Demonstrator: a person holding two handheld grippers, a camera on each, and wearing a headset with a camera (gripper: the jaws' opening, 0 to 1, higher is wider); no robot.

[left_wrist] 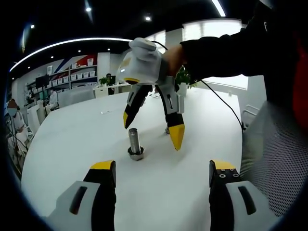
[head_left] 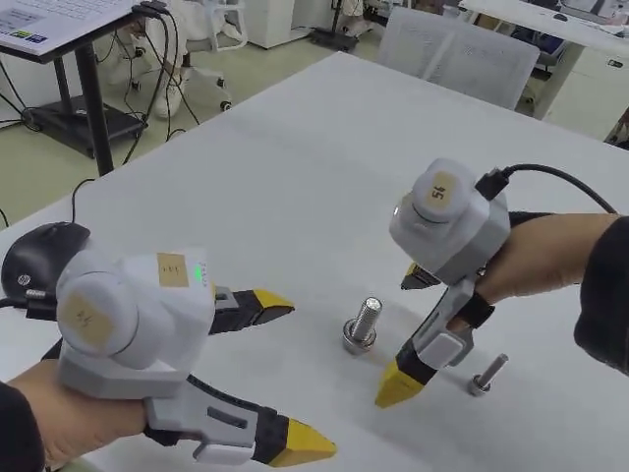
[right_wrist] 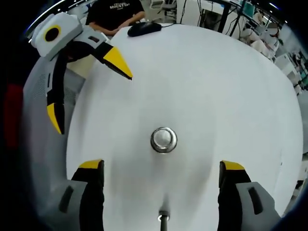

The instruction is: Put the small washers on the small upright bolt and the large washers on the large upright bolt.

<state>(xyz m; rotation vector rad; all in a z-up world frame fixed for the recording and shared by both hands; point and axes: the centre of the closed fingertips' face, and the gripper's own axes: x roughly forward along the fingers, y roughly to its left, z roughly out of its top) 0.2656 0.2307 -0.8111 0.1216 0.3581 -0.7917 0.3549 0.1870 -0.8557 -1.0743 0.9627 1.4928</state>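
1. Standing upright on the white tabletop (head_left: 324, 177), the large bolt (head_left: 362, 324) rests on its wider base with the threaded shaft pointing up; whether any washers ring that base I cannot tell.
2. The small bolt (head_left: 488, 374) stands near it on the same tabletop, on the far side of the right gripper's lower jaw in the head view; its shaft leans toward the upper right in that picture.
3. The right gripper (head_left: 405, 334) is held in a hand above the tabletop; its yellow-tipped jaws point downward, spread apart and grasping nothing. The right gripper view looks almost straight down on the top of the large bolt, which sits apart from both jaws and midway between them; the small bolt shows at the lower edge of that view.
4. The left gripper (head_left: 295, 379) is held low, close to the person, with its jaws released, wide apart and empty. In the left gripper view the large bolt stands ahead of the jaws, untouched; the right gripper hangs just beyond it, tips down.
5. A dark computer mouse (head_left: 39, 251) lies on the tabletop near the left gripper; a white office chair (head_left: 457, 54) stands at the tabletop's far edge.
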